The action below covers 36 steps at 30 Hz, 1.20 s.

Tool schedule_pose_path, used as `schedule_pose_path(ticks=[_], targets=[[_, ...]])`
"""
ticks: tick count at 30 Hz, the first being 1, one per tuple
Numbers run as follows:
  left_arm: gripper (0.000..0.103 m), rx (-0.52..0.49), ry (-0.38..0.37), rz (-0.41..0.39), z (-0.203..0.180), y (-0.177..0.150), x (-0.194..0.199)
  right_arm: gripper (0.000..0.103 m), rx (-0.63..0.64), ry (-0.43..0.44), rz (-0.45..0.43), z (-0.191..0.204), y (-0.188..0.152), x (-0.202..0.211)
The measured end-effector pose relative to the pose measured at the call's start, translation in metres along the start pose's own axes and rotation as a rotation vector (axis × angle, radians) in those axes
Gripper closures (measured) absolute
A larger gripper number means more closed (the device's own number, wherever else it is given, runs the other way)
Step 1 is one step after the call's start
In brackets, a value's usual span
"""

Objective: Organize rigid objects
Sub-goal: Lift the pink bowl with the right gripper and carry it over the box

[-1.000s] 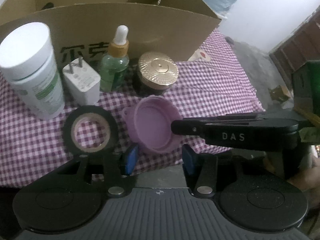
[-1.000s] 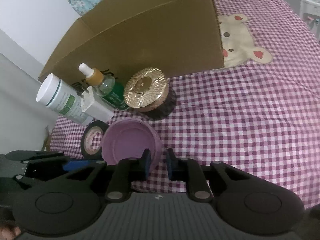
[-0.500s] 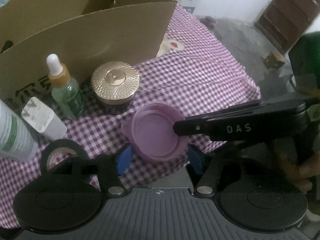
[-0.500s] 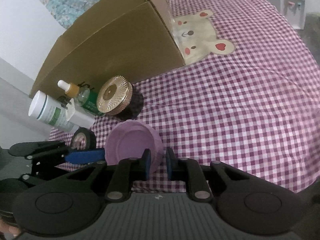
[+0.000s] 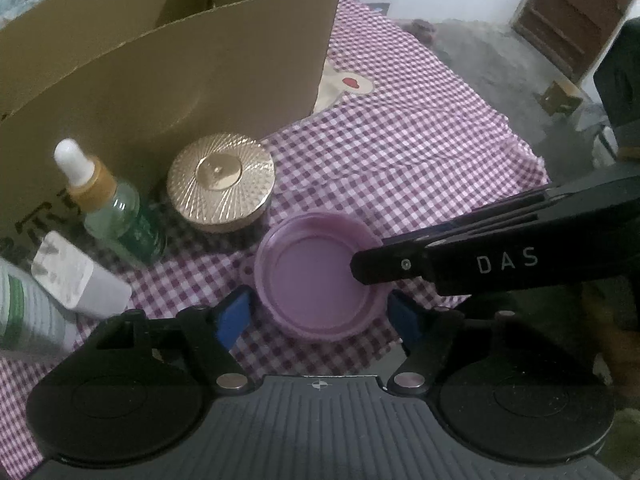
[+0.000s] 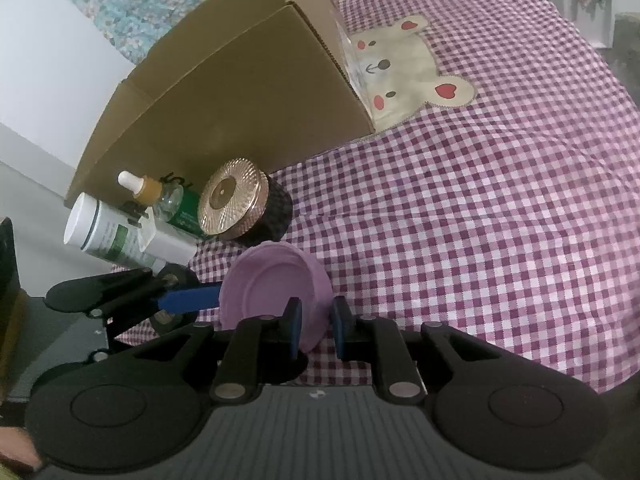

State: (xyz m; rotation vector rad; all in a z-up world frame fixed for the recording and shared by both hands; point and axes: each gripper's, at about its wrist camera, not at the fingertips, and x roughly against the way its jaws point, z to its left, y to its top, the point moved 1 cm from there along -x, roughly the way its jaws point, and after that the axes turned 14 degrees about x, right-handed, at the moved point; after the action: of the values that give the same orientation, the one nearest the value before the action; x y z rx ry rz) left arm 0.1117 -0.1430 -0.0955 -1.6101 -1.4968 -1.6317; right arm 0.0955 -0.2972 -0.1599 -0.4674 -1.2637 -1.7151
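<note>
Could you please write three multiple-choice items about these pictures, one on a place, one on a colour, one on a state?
1. Where does the gold-lidded jar stand?
A. inside the cardboard box
B. on the checked cloth before the cardboard box
C. on the floor

2. What colour is the round lid?
A. purple
B. yellow
C. black

3. What does the right tool hold?
A. nothing
B. the dropper bottle
C. the round lid's rim

Key: 1 B, the jar stands on the cloth; 2 A, both views show purple; 3 C, its fingers clamp the rim.

Jar (image 5: 221, 182) before box (image 5: 168, 80); dropper bottle (image 5: 116, 216) left.
</note>
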Motion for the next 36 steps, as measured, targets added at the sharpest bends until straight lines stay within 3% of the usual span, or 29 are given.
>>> schedule_pose_path(ticks=[18, 36], targets=[[0.032, -0.022, 0.022, -0.050, -0.010, -0.002, 0.008, 0.083, -0.064, 0.013, -0.022, 0.003, -0.009, 0.012], [0.032, -0.019, 0.024, -0.139, -0.024, -0.013, 0.054, 0.083, -0.040, 0.006, -0.090, 0.030, -0.016, 0.059]])
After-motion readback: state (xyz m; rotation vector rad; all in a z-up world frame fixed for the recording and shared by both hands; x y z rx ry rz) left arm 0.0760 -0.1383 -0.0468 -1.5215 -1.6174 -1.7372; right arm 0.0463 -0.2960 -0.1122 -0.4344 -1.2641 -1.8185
